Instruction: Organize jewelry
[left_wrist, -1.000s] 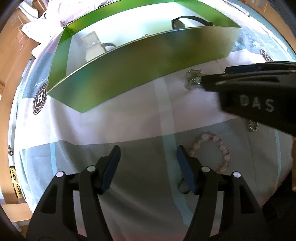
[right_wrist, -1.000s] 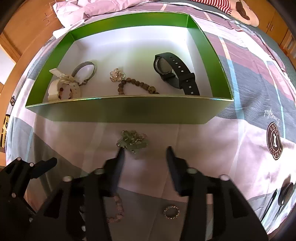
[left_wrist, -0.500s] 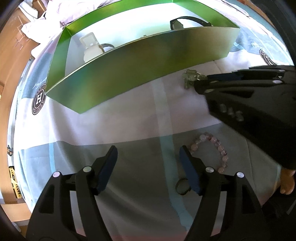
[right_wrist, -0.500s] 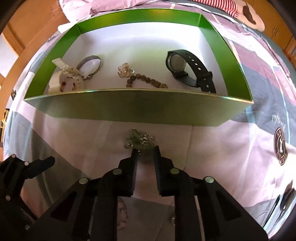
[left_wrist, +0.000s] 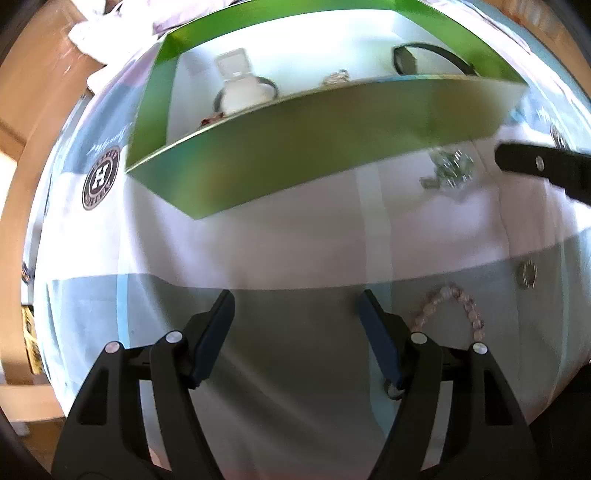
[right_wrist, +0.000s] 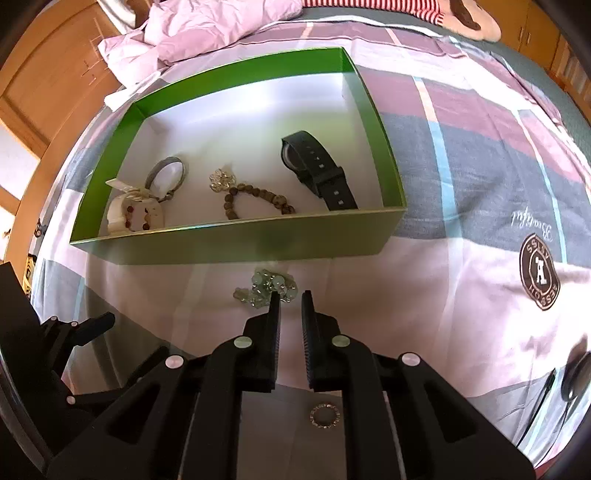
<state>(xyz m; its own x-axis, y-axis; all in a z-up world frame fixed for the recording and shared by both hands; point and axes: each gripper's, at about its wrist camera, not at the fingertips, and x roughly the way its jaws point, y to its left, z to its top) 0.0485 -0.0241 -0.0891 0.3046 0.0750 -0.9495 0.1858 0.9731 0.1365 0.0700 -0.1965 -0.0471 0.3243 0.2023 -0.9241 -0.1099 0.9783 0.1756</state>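
Bedspread (right_wrist: 443, 295), patchwork, was the work surface, with the green box (right_wrist: 236, 243) lying flat on it at 12 o'clock from both claws. The open top faced up, so drops could go straight in.

Already in the box were the watch (right_wrist: 317, 173) toward 1 o'clock, brown beads (right_wrist: 258, 195) mid-floor and a white piece at 10 o'clock. They were spread apart rather than piled, which I read as being kept from tangling.

Next target was the green cluster (right_wrist: 258, 291), on the bedspread just outside the box's near wall.

Right claw (right_wrist: 290, 299) pointed steeply down with its tips at the cluster's 4 o'clock edge. Its jaws had just been closing, down to a narrow slit. I saw nothing clearly pinched between the pads. In the left view the claw tip sat apart from the cluster, which looked to be lying loose. My read is that the bite missed or only caught a strand, so I'd recheck before lifting.

Left claw (left_wrist: 295, 306) was wide open, with nothing between the fingers and bare bedspread under it. The pink bracelet (left_wrist: 458, 302) lay just beside its right finger at 3 o'clock, probably its next pick, which would explain the parked, pre-opened pose.

The ring (right_wrist: 325, 416) was on the grey patch at 6 o'clock from the right tips, not yet sorted.

Three pieces remained outside the box, so I judged the task past halfway.
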